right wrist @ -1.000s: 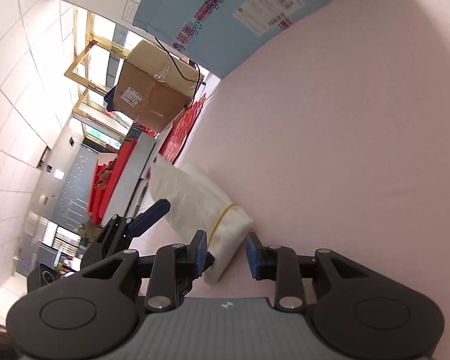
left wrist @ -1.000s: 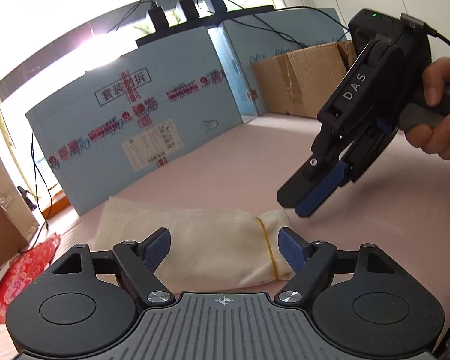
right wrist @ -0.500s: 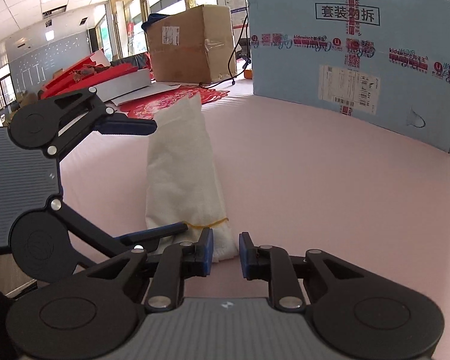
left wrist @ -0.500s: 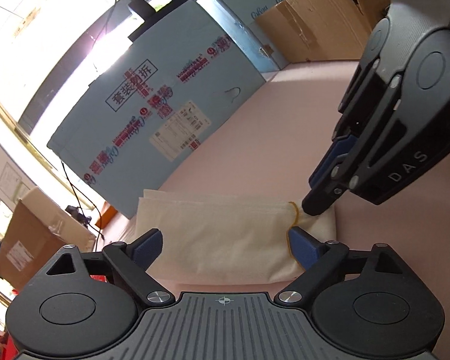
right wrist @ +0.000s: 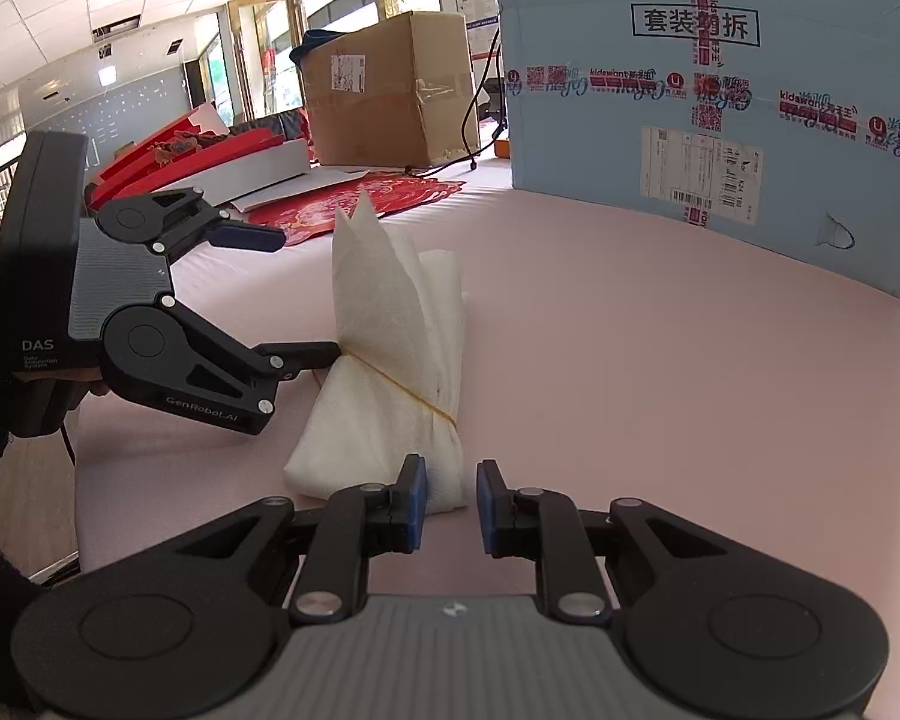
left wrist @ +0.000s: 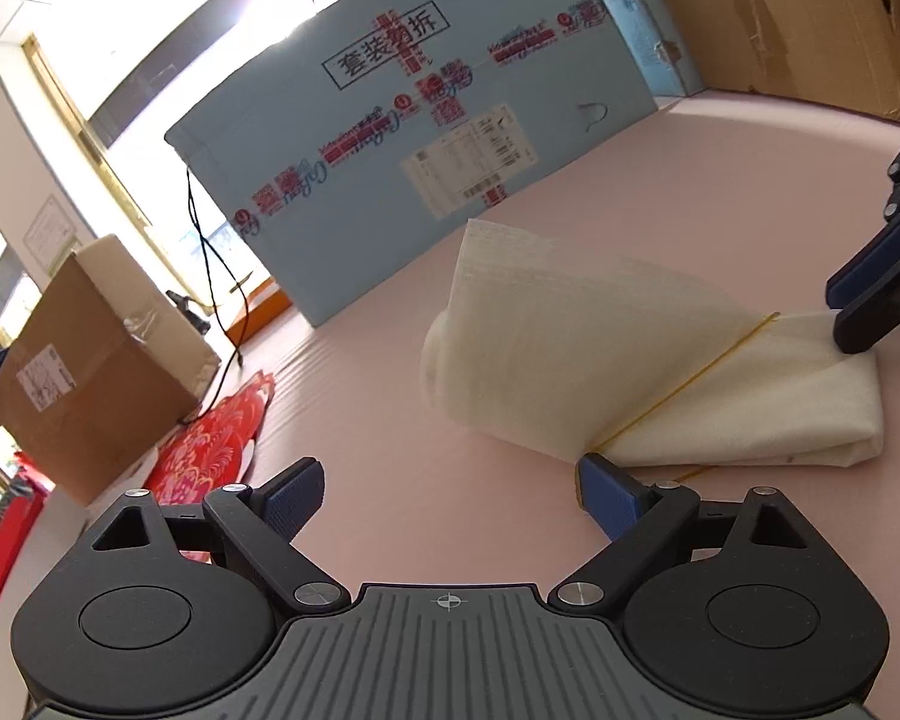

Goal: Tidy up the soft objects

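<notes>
The soft, light white cloth bundle (right wrist: 390,372), cinched by a rubber band (right wrist: 414,396), lay mid-surface on the pink mat (right wrist: 630,360); both the left gripper (left wrist: 444,492) and right gripper (right wrist: 450,498) were spread, best pinching it near the band.

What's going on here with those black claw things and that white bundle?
A person is working a hand-held gripper in each hand over a folded white cloth bundle with a yellow rubber band round it, lying on a pink tabletop. The left hand-held gripper is wide open, one fingertip at the band. The right hand-held gripper sits slightly open at the bundle's end.
</notes>
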